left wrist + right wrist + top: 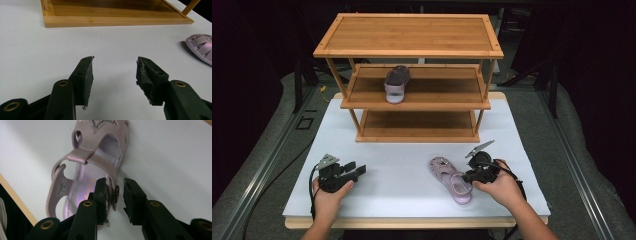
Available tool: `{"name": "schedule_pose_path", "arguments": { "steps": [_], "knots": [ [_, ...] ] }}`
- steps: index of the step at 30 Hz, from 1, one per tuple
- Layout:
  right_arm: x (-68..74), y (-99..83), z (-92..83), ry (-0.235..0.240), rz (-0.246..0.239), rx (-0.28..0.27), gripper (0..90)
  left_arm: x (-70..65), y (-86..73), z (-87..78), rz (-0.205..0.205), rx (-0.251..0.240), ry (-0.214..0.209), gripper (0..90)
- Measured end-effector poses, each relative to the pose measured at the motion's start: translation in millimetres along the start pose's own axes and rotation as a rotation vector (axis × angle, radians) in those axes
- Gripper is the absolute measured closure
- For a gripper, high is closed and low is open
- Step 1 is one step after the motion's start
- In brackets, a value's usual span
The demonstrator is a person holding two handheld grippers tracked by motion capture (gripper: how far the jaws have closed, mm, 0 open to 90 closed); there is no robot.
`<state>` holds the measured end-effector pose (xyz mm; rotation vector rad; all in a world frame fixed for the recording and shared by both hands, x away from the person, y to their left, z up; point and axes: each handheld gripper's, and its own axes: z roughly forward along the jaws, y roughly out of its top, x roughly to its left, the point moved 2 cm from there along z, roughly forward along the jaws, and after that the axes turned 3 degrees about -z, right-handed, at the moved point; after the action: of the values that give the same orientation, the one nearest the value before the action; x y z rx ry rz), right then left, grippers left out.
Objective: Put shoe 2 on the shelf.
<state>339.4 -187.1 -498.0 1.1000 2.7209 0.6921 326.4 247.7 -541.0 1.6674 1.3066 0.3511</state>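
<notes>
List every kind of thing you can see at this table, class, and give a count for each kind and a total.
Sandals: 2, one on the table and one on the rack's middle shelf
Wooden shelf racks: 1
Hand-held grippers: 2, the left gripper and the right gripper
Tables: 1
Total: 6

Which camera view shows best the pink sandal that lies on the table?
The right gripper view shows the sandal best: it is close, with strap, insole and side wall clear, and the jaws stand on either side of that wall. The high view shows the whole sandal, but small. The left gripper view catches part of it at the edge.
</notes>
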Motion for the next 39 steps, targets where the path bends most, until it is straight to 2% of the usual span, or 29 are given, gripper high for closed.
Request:
{"name": "schedule_pose_path", "arguments": {
  "steps": [4, 10, 14, 18, 21, 25, 27, 28, 29, 32, 33, 34, 35, 36, 37, 38, 39],
  "knots": [
    [1.9, 7.6, 9.2, -0.019, -0.037, 0.097, 72.1, 0.1, -0.6, 0.9, 0.0, 0.003, 0.001, 47.2],
    [2.9, 15.3, 17.1, 0.006, -0.022, 0.171, 77.8, 1.0, -1.5, 1.0, -0.004, 0.016, 0.002, 47.4],
    [1.0, 18.7, 19.2, -0.001, -0.012, 0.223, 78.0, 0.8, -2.2, 2.0, 0.003, 0.028, -0.001, 49.2],
    [-0.5, 21.5, 22.2, 0.017, -0.005, 0.272, 78.7, -0.5, -2.5, 3.2, 0.011, 0.039, -0.002, 50.0],
    [-0.7, 24.7, 23.7, 0.026, -0.017, 0.298, 79.5, -0.9, -2.8, 3.5, 0.01, 0.046, -0.004, 50.3],
    [-0.1, 28.9, 25.1, 0.01, -0.031, 0.33, 79.9, -1.1, -2.5, 3.3, 0.012, 0.048, -0.004, 50.3],
    [-0.3, 30.9, 24.2, -0.038, -0.054, 0.358, 80.4, -0.8, -2.7, 3.3, 0.012, 0.047, -0.001, 50.3],
    [-0.8, 31.9, 23.7, -0.019, -0.052, 0.374, 80.8, -0.6, -2.8, 3.3, 0.013, 0.048, 0.002, 50.2],
    [-0.6, 31.4, 25.8, -0.005, -0.044, 0.346, 81.2, -0.4, -2.8, 3.3, 0.012, 0.048, 0.002, 50.2],
    [-0.2, 32.9, 25.0, -0.025, -0.043, 0.371, 82.0, -0.1, -2.7, 3.1, 0.009, 0.047, -0.001, 50.2],
    [0.7, 33.2, 25.8, -0.011, -0.033, 0.366, 82.1, -0.1, -2.7, 3.2, 0.009, 0.046, -0.001, 50.2],
    [0.1, 33.5, 25.9, -0.016, -0.047, 0.372, 82.2, -0.1, -2.7, 3.3, 0.009, 0.046, -0.001, 50.2],
    [1.5, 34.2, 26.4, -0.005, -0.041, 0.372, 82.2, -0.1, -2.7, 3.3, 0.009, 0.046, -0.001, 50.2],
    [0.9, 35.4, 25.1, -0.016, -0.066, 0.405, 82.2, -0.1, -2.7, 3.5, 0.009, 0.046, -0.001, 50.2],
    [2.8, 35.7, 26.6, -0.028, -0.065, 0.394, 82.2, 0.1, -2.8, 3.7, 0.009, 0.048, -0.001, 50.1],
    [2.5, 36.8, 25.8, -0.022, -0.081, 0.418, 82.3, 0.1, -2.9, 3.9, 0.008, 0.05, -0.001, 50.1],
    [3.1, 36.7, 27.2, -0.024, -0.086, 0.404, 82.4, 0.1, -3.0, 4.1, 0.009, 0.052, -0.001, 50.1]
  ]
}}
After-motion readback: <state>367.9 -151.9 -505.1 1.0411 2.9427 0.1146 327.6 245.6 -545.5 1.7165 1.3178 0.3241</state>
